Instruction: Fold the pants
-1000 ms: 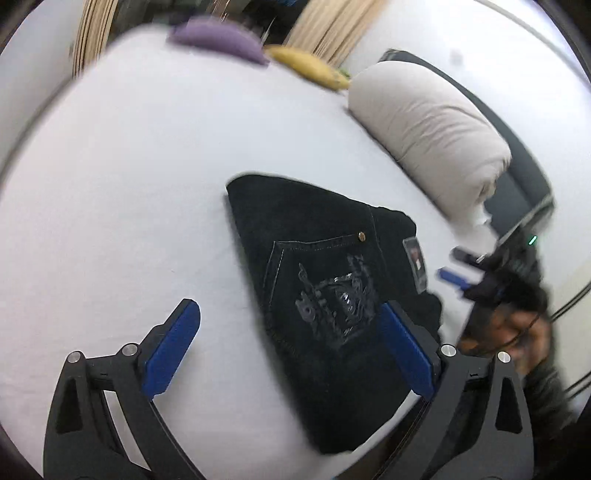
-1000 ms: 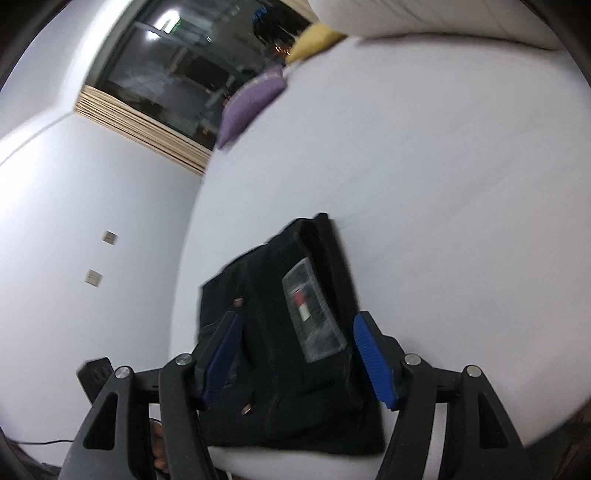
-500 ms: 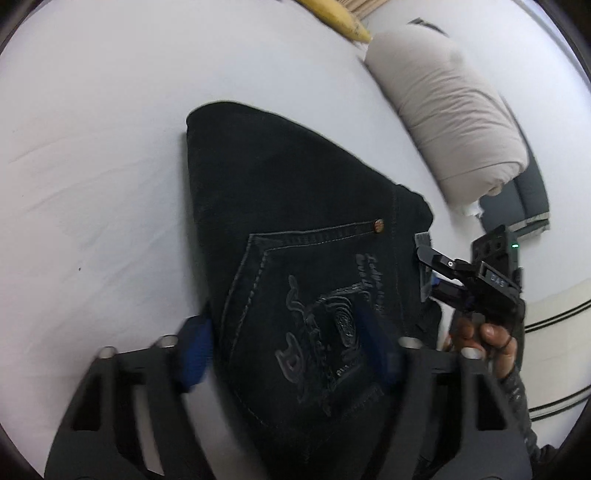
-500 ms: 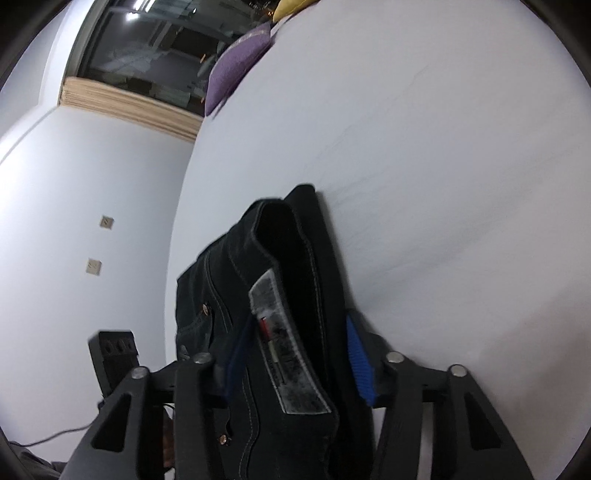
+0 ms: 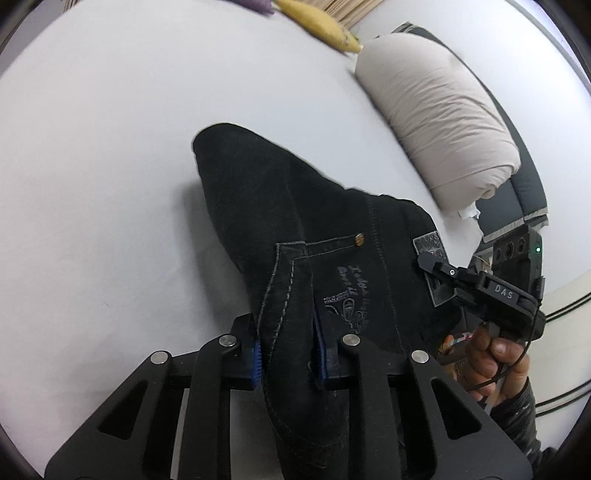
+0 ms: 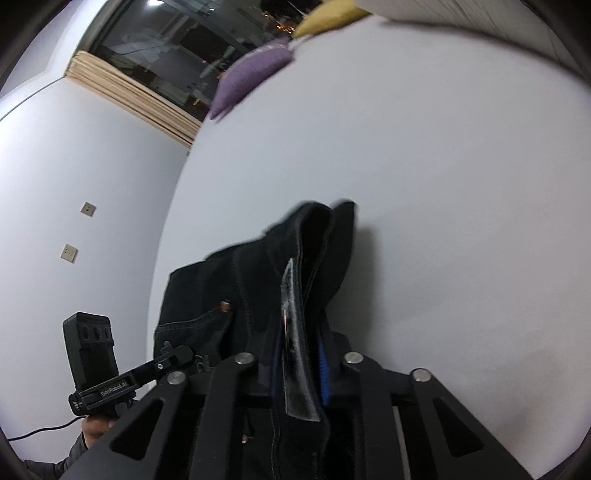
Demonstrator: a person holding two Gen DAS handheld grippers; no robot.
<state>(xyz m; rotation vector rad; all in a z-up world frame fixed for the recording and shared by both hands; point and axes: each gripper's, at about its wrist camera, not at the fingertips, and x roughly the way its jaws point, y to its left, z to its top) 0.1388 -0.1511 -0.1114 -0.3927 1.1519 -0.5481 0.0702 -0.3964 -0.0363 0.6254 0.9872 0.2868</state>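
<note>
A white bed (image 5: 110, 155) fills both views, stretching away ahead of the tongs. On it, far beyond the left tongs and to their right, lies a rolled beige duvet (image 5: 439, 110); a purple cushion (image 6: 251, 74) and a yellow cushion (image 5: 317, 22) sit at the far edge. The folded black pants (image 5: 295, 206) lie on the bed directly in front of both tongs, their near edge bunched upward. The left tongs (image 5: 286, 356) have just been closing and now clench the fabric beside the stitched back pocket (image 5: 332, 280). The right tongs (image 6: 299, 363) have likewise just been closing and pinch the waistband with its grey label (image 6: 295, 350) between the blue pads.
</note>
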